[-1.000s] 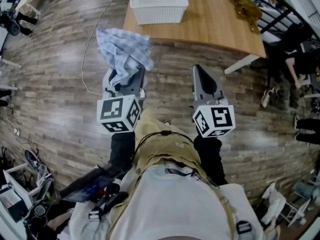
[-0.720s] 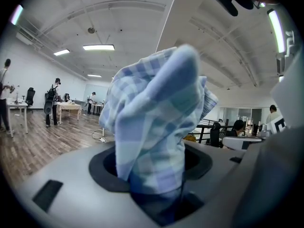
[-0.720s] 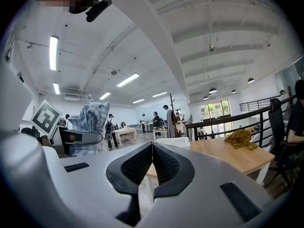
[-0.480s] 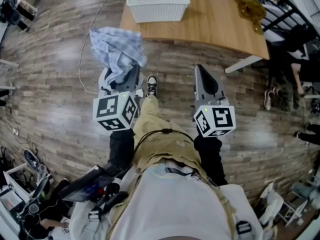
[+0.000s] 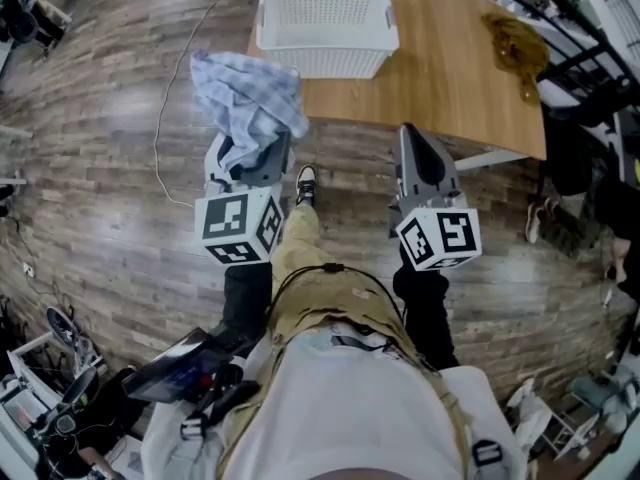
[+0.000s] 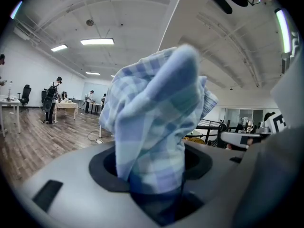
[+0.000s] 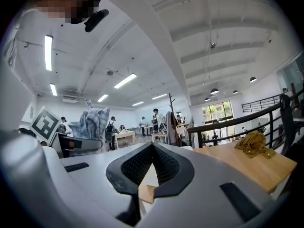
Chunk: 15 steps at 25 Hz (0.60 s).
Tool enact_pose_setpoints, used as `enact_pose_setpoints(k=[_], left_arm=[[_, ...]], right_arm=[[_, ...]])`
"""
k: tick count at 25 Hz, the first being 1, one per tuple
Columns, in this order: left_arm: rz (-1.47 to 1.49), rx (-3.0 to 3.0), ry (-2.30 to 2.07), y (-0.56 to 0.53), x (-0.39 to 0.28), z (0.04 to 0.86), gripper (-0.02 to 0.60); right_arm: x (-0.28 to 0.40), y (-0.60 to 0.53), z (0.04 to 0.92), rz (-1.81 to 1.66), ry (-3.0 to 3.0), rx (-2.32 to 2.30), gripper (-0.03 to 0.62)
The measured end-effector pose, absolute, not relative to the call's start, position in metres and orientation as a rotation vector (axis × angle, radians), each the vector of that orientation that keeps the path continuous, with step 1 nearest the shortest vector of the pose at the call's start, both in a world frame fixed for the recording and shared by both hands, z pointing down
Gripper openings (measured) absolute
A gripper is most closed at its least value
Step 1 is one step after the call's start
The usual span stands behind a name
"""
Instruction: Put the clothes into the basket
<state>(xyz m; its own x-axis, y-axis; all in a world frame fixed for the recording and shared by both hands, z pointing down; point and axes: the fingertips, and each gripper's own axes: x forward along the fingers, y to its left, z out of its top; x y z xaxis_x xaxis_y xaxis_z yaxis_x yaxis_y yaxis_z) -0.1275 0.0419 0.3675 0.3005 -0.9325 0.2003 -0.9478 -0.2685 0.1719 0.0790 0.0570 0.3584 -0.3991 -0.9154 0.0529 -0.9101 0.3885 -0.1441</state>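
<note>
Left gripper with checked cloth (basket ahead)

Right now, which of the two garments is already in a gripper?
The blue checked cloth, clamped between the left gripper's jaws; the mustard garment lies untouched on the wooden table.

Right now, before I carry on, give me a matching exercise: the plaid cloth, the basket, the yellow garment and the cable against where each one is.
Things:
1. plaid cloth
2. white basket
3. mustard-yellow garment
4. white cable

Places:
A. right end of the table
B. lying on the floor
C. clamped in the left claw
D. left end of the table

Pairs: 1-C, 2-D, 3-A, 4-B
</note>
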Motion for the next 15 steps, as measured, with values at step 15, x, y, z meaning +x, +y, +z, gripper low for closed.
enact_pose_setpoints(k=[15], left_arm=[[0.204,2.344,-1.526,-0.157,-0.099,0.381,0.256]], right_arm=[[0.071,-0.148,0.370,-0.286,2.611,-1.807,0.020]])
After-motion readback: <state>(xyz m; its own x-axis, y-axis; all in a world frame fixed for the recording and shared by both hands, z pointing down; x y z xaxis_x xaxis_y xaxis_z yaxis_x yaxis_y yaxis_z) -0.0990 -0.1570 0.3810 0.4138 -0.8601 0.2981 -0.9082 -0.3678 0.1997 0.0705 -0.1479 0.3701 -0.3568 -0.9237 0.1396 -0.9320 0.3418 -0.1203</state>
